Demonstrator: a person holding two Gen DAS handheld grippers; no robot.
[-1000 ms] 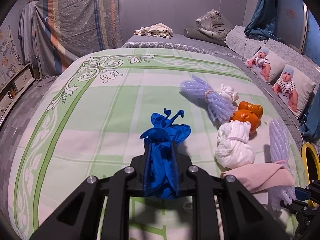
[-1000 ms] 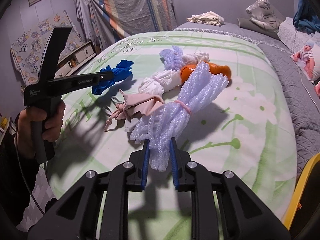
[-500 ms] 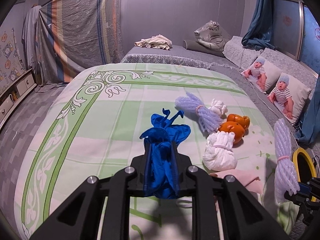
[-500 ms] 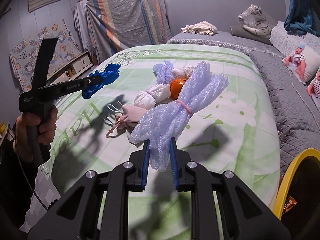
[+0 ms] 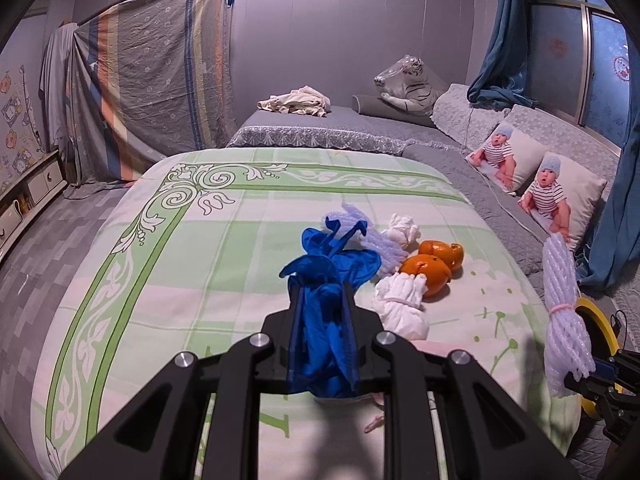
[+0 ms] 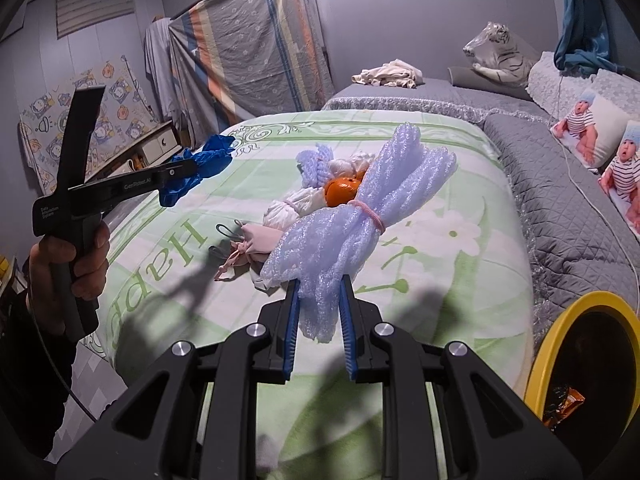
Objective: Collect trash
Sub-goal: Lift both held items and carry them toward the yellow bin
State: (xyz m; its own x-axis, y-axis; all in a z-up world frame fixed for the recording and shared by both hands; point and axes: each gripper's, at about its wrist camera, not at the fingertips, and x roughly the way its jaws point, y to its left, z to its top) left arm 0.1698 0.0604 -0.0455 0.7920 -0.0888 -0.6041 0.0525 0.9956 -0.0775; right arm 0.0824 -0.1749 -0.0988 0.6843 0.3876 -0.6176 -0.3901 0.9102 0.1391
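Note:
My left gripper (image 5: 323, 320) is shut on a crumpled blue glove (image 5: 326, 280) and holds it above the green-patterned bed; it also shows in the right wrist view (image 6: 188, 168) at the left. My right gripper (image 6: 319, 312) is shut on a bundle of white foam netting (image 6: 360, 216) tied with a pink band, held above the bed's near edge; it also shows in the left wrist view (image 5: 566, 320). On the bed lie orange peels (image 5: 434, 264), a white wad (image 5: 400, 308), a second foam net (image 6: 316, 160) and a pink cloth pouch (image 6: 256, 240).
A yellow-rimmed bin (image 6: 580, 364) stands at the bed's right corner, with an orange wrapper (image 6: 560, 404) inside. A grey-quilted bed (image 6: 560, 200) with baby-print pillows (image 5: 560, 196) lies to the right. A low cabinet (image 6: 156, 148) stands left of the bed.
Both grippers have lifted and pulled back from the bed with their loads. The yellow bin has come into the right wrist view.

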